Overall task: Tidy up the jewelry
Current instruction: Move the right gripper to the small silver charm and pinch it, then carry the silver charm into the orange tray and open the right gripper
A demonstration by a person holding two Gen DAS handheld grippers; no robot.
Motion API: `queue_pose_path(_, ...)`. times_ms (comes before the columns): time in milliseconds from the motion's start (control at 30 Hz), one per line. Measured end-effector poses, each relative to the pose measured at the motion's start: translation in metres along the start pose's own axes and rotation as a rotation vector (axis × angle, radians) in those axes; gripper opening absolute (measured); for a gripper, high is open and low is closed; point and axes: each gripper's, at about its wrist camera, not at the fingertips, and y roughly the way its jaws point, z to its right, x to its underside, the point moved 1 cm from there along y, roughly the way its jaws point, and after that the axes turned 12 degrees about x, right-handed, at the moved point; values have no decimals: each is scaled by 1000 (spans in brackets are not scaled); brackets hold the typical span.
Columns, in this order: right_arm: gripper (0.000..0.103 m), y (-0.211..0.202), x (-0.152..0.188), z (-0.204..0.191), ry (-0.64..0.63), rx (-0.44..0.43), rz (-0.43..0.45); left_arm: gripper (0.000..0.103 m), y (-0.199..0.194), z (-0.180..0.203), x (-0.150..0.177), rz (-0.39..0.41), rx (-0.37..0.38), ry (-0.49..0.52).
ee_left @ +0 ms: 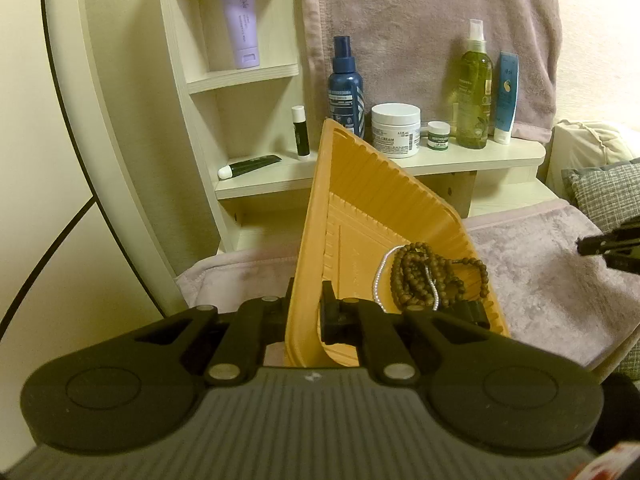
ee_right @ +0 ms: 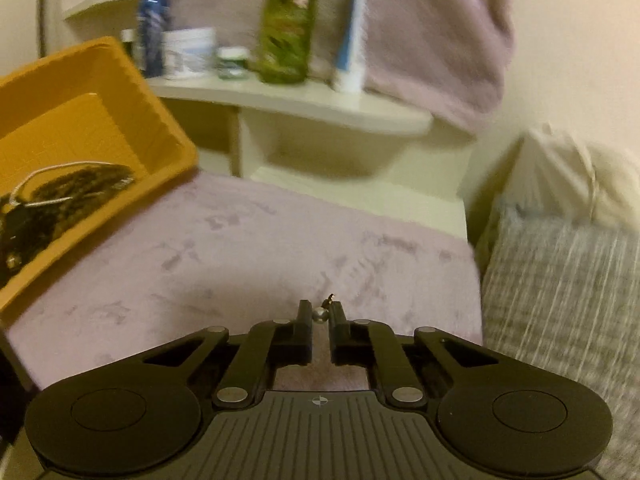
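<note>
Jewelry lies two ways: wooden beads (ee_left: pixel 436 276) and silver chain (ee_left: pixel 382 272) heaped lower right in the orange tray (ee_left: pixel 360 208), whose rim the left gripper (ee_left: pixel 306 312) clamps; tiny, light, slippery-looking metal bead (ee_right: pixel 320 314), bottom centre, sits pinched by the right gripper (ee_right: pixel 320 322).

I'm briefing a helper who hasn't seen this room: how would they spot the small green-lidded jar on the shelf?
Find the pale wooden shelf in front of the hanging pink towel, where toiletries stand in a row. The small green-lidded jar sits between the wide white cream tub and the tall yellow-green spray bottle. It is by far the shortest container there.
</note>
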Motion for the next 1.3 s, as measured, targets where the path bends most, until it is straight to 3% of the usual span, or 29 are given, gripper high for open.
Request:
queue_pose_path(133, 8, -27, -24, -12, -54, -68, 80, 7, 0, -1, 0, 0, 1, -1)
queue_pose_path(333, 8, -60, -74, -42, -122, -240, 190, 7, 0, -3, 1, 2, 5, -5)
queue_pose_path(633, 8, -75, -127, -99, -307, -461, 267, 7, 0, -4, 1, 4, 11, -7)
queue_pose_path(833, 8, -76, -140, -133, -415, -513, 273, 7, 0, -5, 2, 9, 15, -12)
queue_pose_path(1167, 8, -58, -133, -159, -474, -541, 208, 7, 1, -9, 2, 11, 23, -29)
queue_pose_path(1233, 18, -56, -131, -160, -465, -521, 220, 7, 0, -11, 3, 10, 25, -37)
queue_pose_path(1300, 41, -55, -132, -153, -412, -512, 224, 7, 1, -13, 5, 9, 27, -50)
